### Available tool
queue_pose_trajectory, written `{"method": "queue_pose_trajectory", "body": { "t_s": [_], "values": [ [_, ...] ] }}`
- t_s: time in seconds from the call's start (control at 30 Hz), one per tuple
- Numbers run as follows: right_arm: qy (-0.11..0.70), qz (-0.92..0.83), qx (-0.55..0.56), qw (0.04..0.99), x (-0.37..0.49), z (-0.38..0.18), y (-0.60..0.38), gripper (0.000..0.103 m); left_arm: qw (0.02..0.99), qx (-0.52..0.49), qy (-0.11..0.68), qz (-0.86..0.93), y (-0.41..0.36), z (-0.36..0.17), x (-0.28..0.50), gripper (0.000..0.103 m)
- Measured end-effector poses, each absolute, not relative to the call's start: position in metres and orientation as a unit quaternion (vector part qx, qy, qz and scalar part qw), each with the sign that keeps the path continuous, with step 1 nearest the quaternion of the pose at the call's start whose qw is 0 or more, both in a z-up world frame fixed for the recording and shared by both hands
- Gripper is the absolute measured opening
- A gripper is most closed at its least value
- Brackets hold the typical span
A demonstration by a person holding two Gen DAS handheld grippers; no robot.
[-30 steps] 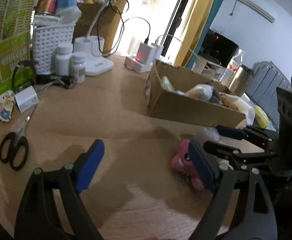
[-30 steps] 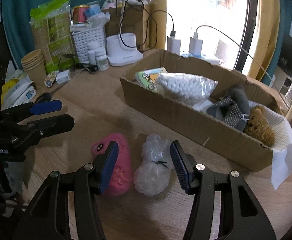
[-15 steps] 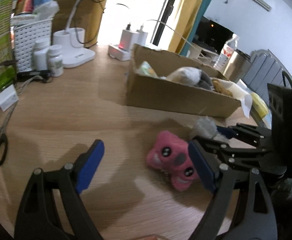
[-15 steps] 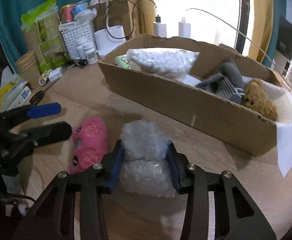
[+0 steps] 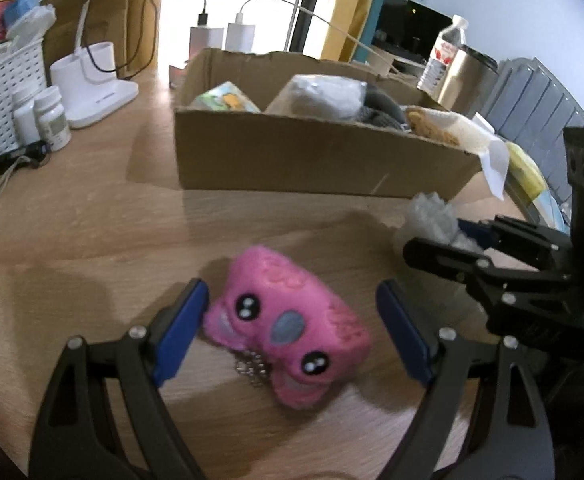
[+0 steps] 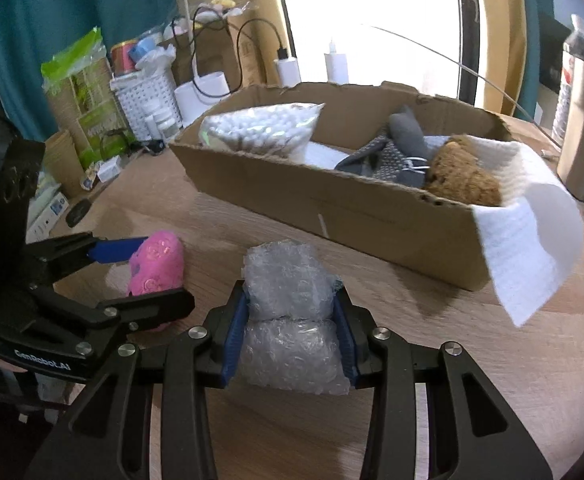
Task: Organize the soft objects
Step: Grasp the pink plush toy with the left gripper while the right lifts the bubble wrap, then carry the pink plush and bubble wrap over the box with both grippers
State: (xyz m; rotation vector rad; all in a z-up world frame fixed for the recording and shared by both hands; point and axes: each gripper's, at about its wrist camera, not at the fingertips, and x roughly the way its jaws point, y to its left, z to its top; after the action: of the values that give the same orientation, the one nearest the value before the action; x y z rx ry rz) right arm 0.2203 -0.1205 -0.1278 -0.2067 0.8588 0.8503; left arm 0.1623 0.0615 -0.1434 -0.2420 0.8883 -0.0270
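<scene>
A pink plush toy [image 5: 288,320] with a small metal chain lies on the wooden table between the open fingers of my left gripper [image 5: 292,332]; the left pad touches or nearly touches it. It also shows in the right wrist view [image 6: 156,264]. My right gripper [image 6: 290,340] is shut on a bundle of bubble wrap [image 6: 290,320], also seen in the left wrist view [image 5: 431,216]. An open cardboard box [image 6: 331,204] behind holds a bag of white balls [image 6: 260,128], a grey knitted toy [image 6: 395,152], a brown plush bear [image 6: 459,176] and white foam sheet.
A white basket [image 5: 4,80], pill bottles [image 5: 52,120], a white lamp base [image 5: 100,92] and chargers [image 5: 228,36] stand at the back left. A metal canister [image 6: 583,128] and a water bottle [image 5: 443,56] stand right of the box.
My left gripper moved in so the pink toy now lies between its fingers. My right gripper closed on the bubble wrap and has lifted it slightly toward the box.
</scene>
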Motion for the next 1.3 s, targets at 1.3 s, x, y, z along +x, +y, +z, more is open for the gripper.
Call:
{"method": "queue_pose_trajectory", "body": {
  "t_s": [1.3],
  "values": [
    [0.337, 0.392, -0.062, 0.854, 0.243, -0.069, -0.174, 0.042, 0.927, -0.058, 0.364, -0.064, 0.012, -0.081, 0.177, 0.057]
  ]
}}
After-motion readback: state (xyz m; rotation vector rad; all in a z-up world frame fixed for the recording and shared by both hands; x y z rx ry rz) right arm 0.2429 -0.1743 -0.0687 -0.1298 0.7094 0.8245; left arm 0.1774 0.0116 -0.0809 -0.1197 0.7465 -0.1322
